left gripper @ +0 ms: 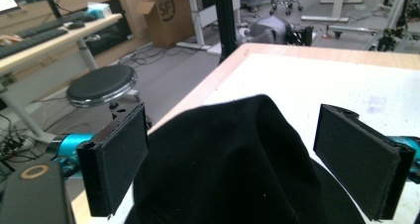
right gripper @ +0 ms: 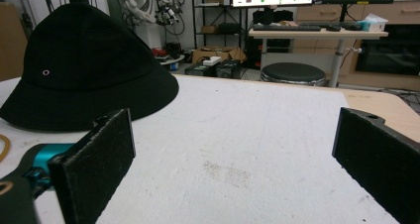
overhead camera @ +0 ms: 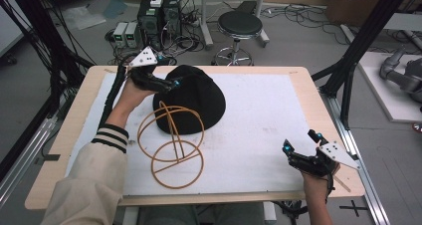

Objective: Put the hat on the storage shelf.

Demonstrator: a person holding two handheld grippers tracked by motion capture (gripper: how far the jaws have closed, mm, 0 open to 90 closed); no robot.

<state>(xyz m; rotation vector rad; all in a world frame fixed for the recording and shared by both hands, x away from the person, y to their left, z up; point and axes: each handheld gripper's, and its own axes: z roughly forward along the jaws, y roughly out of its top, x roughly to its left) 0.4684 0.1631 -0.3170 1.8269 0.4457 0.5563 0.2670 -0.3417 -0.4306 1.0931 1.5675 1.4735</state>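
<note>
A black bucket hat (overhead camera: 196,103) lies brim-down on the white board (overhead camera: 259,120), left of centre. In front of it, touching its near brim, stands a tan wire frame of rings (overhead camera: 171,145). My left gripper (overhead camera: 169,83) is at the hat's upper left side. In the left gripper view it (left gripper: 233,120) is open, with the hat's crown (left gripper: 233,179) rising between the jaws, apart from both pads. My right gripper (overhead camera: 300,141) hovers open near the board's front right corner. The right gripper view (right gripper: 235,135) has bare board between its jaws and the hat (right gripper: 84,70) far off at the left.
The board covers a wooden table (overhead camera: 59,155). Beyond the far edge stand a round black stool (overhead camera: 240,25) and computer boxes (overhead camera: 159,13) among cables. Black frame posts (overhead camera: 348,70) rise at the table's right side.
</note>
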